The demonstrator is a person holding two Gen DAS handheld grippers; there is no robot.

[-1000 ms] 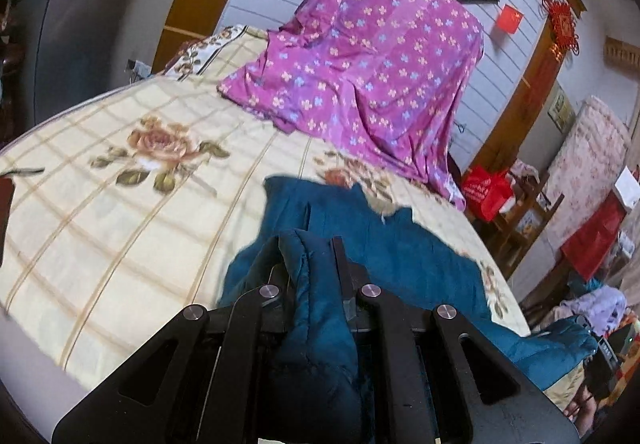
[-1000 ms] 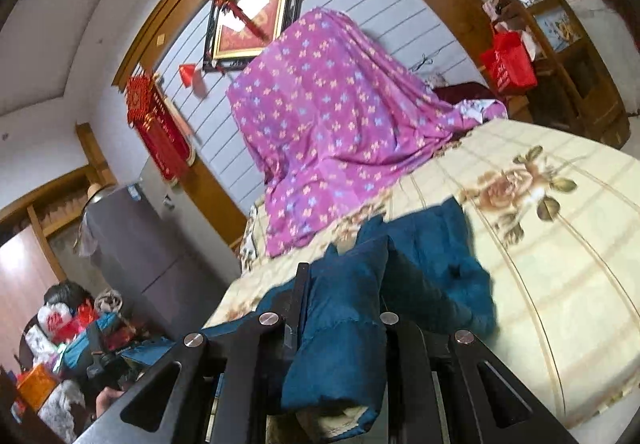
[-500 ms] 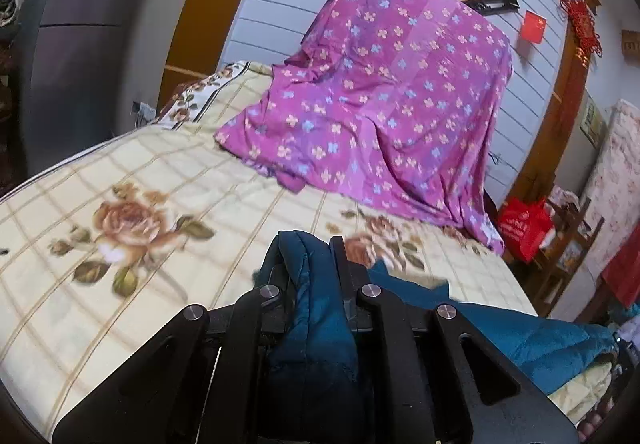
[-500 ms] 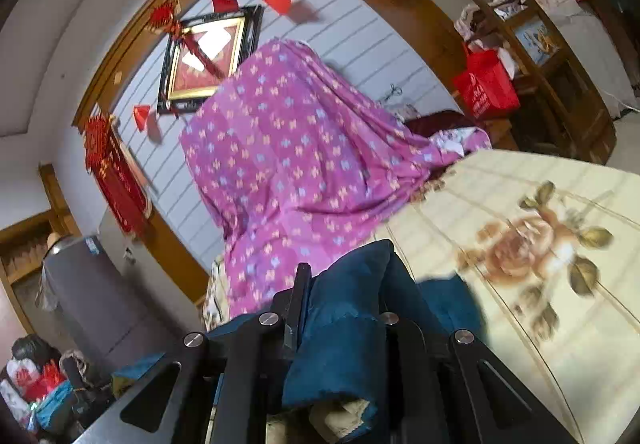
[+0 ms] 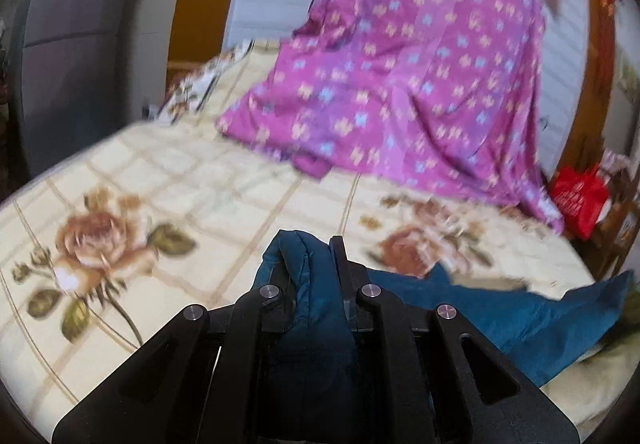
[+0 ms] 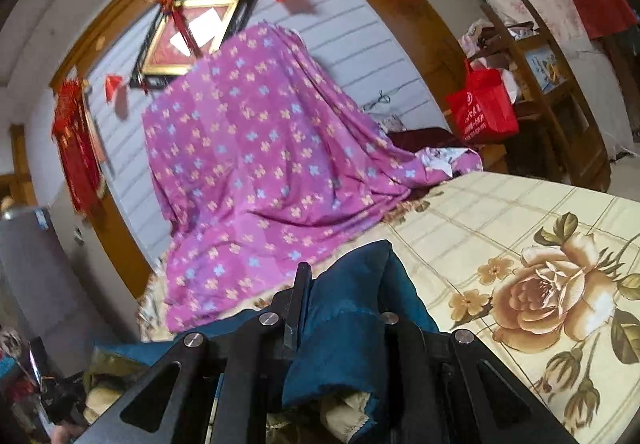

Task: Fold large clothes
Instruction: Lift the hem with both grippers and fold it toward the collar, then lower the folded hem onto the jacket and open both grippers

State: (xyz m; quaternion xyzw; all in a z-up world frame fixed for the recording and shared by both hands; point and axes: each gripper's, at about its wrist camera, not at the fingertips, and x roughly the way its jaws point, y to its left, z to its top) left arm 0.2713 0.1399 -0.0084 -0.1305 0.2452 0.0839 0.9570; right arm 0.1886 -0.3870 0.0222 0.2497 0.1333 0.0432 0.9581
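purple floral sheet (image 6: 256, 179) over rose-print bedspread (image 6: 532, 228), red bag (image 6: 482, 111) beyond

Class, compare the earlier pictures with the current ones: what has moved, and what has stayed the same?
Both grippers, left and right, have lifted the blue garment, so far less of it lies spread on the bedspread. Neither let go. The purple sheet is unchanged.

Matt teal cloth garment (image 5: 520, 320) – black plastic tongs (image 5: 308, 256)

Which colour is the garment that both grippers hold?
Dark teal blue garment, seen best in the right wrist view.
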